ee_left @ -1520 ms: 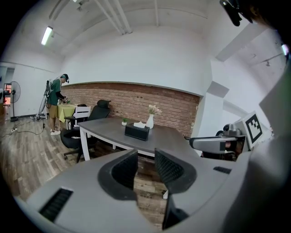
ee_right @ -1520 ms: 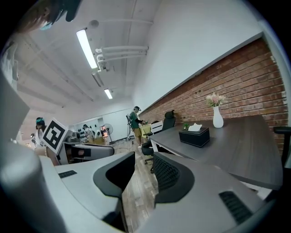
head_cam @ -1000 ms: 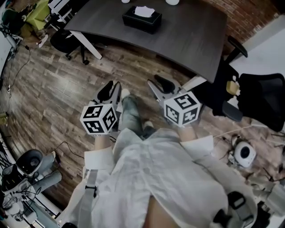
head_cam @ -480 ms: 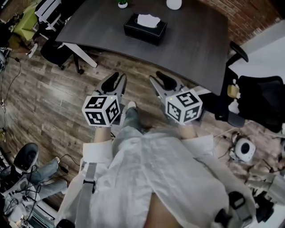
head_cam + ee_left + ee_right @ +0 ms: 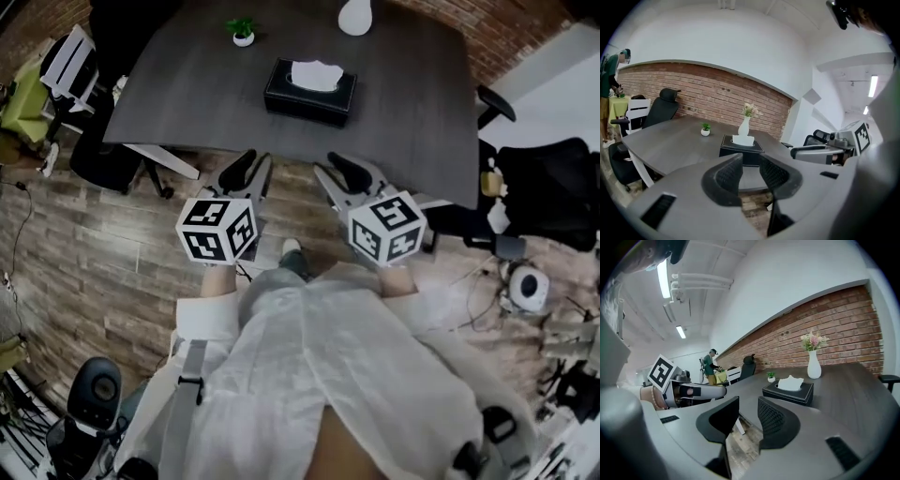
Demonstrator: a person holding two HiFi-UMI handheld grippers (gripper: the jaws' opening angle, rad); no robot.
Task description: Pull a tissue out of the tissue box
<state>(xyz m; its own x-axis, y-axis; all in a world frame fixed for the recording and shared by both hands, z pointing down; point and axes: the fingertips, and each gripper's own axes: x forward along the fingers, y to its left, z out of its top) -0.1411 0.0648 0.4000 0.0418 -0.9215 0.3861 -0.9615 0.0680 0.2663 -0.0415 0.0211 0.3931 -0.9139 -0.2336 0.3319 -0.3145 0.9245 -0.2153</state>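
Left hand-held gripper (image 5: 249, 169): jaws apart at a moderate gap, with nothing between the pads. It is on the near side of the tissue box (image 5: 309, 94), well apart from it, and aimed towards it.
Right hand-held gripper (image 5: 328, 169): jaws apart and empty. It is also on the near side of the tissue box, well apart from it.
Tissue box location: on the desk (image 5: 187, 94), nearer its far edge. The small plant (image 5: 243, 31) and the white vase (image 5: 355, 16) stand beyond the box.
Tissue (image 5: 316, 75): it stands up out of the slot in the box top, crumpled and pointing upward.
Box long axis: it runs left to right in the head view, with a long side facing the person.
Progress: judged not started, as the tissue is still in the box and neither gripper touches it.
Remaining: reach over the box, close on the tissue and draw it upward.
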